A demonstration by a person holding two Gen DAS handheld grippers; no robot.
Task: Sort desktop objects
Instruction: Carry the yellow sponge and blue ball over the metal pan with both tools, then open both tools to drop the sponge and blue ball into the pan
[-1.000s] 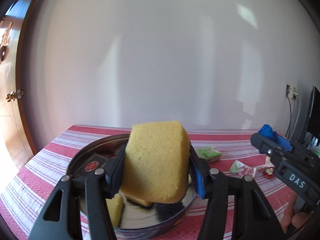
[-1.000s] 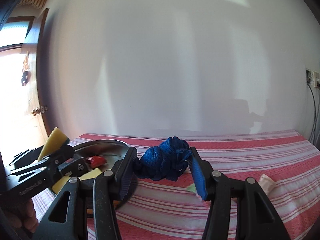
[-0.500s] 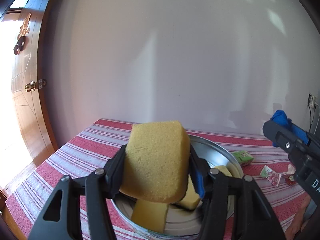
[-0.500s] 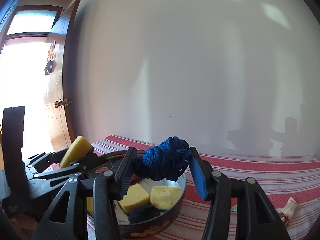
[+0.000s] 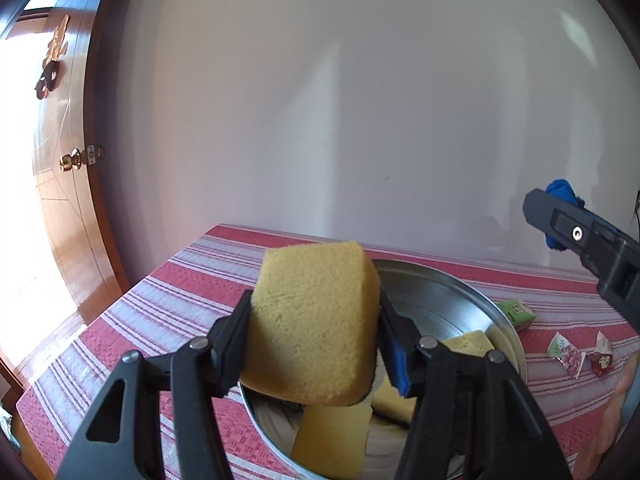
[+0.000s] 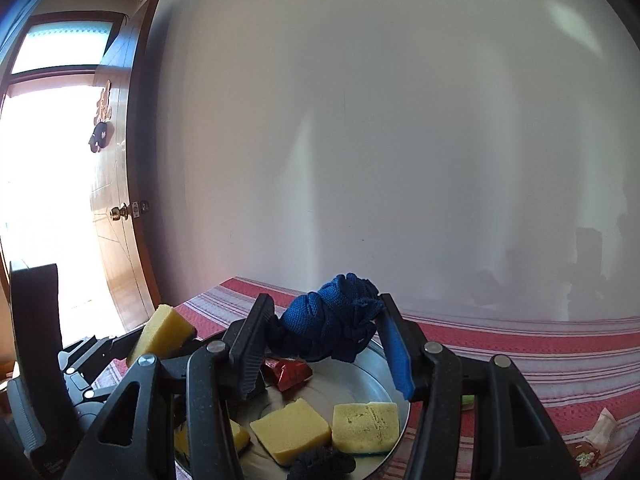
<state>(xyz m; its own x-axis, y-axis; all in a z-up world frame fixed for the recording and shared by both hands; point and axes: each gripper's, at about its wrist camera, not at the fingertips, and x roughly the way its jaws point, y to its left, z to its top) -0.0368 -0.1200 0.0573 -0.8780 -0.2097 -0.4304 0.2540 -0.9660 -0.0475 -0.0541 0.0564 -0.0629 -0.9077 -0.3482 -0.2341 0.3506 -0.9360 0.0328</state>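
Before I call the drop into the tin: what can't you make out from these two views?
- Round tin: near part hidden by the yellow sponge in the left gripper, left wrist view.
- Tin's left side hidden by the right gripper holding blue cloth, right wrist view.
- Small packets: print too small, left wrist view.

Daylight is pouring in through the open doorway, blowing out to pure white there. The white wall is carrying soft shadows and pale light patches at upper right. Fisheye distortion is bowing the door; dark vignetting is rounding every corner. Foreground detail is staying sharp.
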